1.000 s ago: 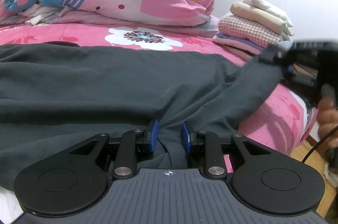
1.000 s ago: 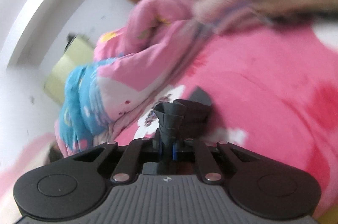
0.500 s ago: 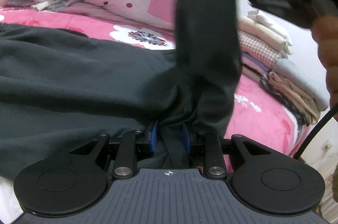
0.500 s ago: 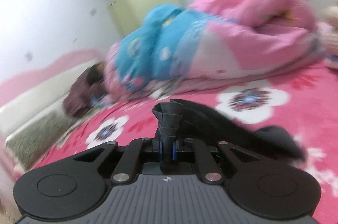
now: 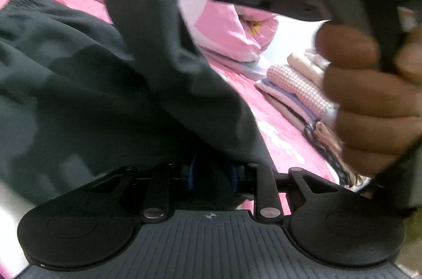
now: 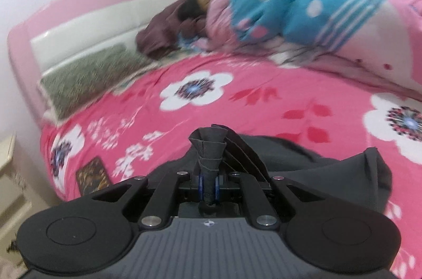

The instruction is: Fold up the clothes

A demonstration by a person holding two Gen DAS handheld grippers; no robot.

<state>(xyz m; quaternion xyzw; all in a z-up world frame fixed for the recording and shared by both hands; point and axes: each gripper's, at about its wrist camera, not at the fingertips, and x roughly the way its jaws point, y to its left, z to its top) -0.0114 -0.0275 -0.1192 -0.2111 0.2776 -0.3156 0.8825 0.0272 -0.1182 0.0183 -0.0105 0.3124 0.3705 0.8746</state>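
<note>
The right tool [image 6: 208, 185] pinches a bunched edge of the dark garment [image 6: 303, 163] tight. The left tool [image 5: 212, 171], low in its frame, squeezes another fold of it. The garment lies on the pink bed [image 6: 263, 105] — one part lifted high. A folded stack [image 5: 295, 84] waits at right. This fold looks only begun — smoothing is left.

Your dark grey garment [image 5: 79, 84] sprawls rumpled across the pink floral bed [image 6: 263, 105], one bunched, pleated end [image 6: 209, 147] lifted off it while the rest lies loosely creased and unfolded.
</note>
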